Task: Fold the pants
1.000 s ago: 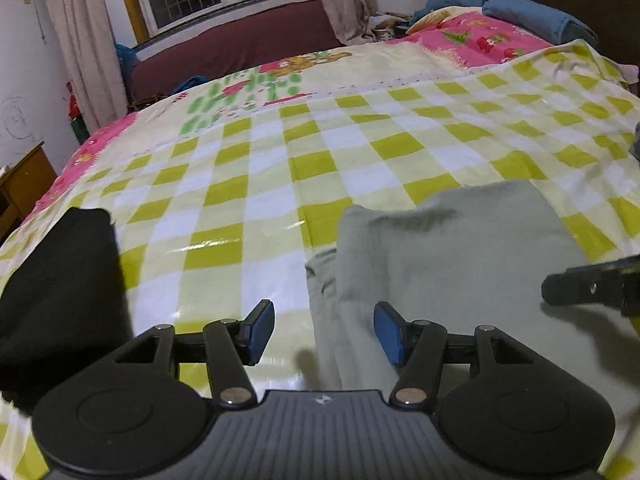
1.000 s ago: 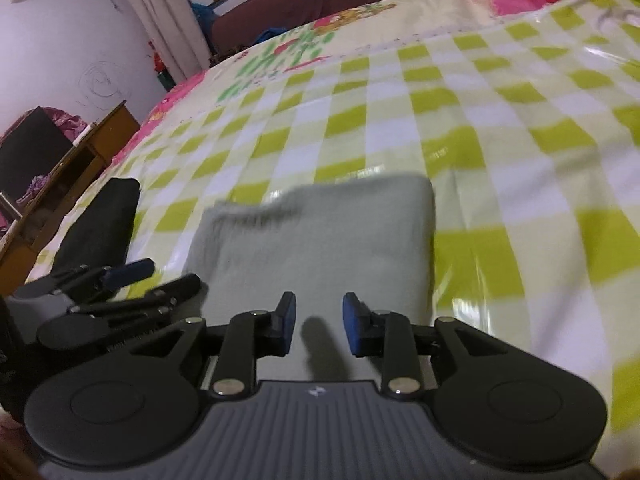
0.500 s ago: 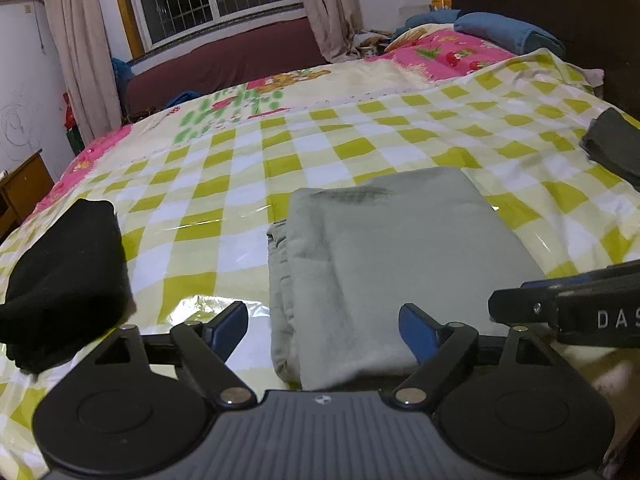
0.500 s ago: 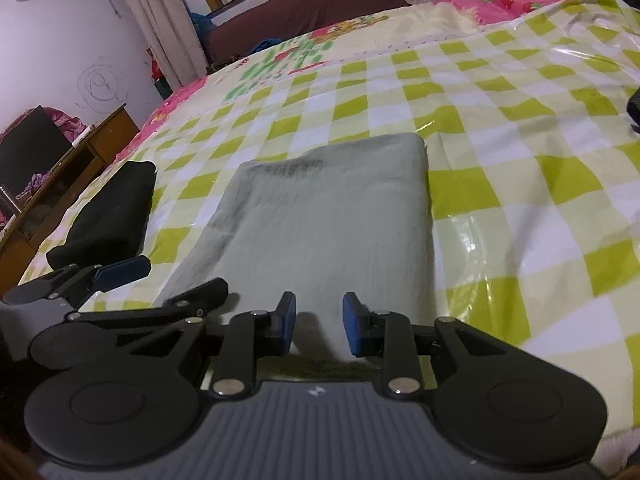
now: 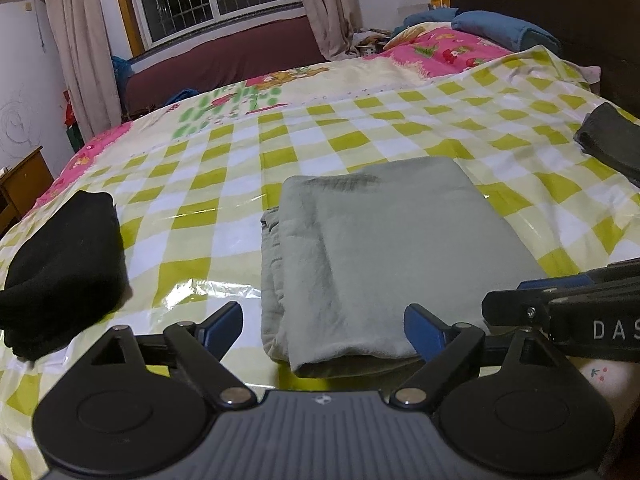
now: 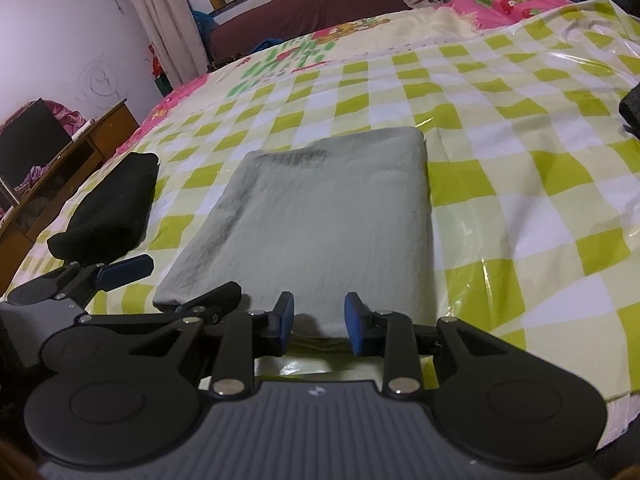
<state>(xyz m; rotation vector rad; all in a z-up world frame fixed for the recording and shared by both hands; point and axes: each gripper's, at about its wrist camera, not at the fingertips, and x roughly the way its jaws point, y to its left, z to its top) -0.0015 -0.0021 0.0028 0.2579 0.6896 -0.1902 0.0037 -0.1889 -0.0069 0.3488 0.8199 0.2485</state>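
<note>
On glossy checked sheet (image 5: 200, 216) | soft grey-green pants (image 5: 384, 248), folded rectangular

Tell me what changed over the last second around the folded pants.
Both grippers have drawn back toward the near edge of the folded grey-green pants. The left gripper has just been opening its jaws wide, nothing pressed between them. The right gripper kept its narrow gap, empty. The pants, black garment and checked cover stayed put.

Matt grey-green cloth pants (image 5: 392, 248), glossy plastic checked sheet (image 5: 224, 184), black knit bundle (image 5: 60, 264)
</note>
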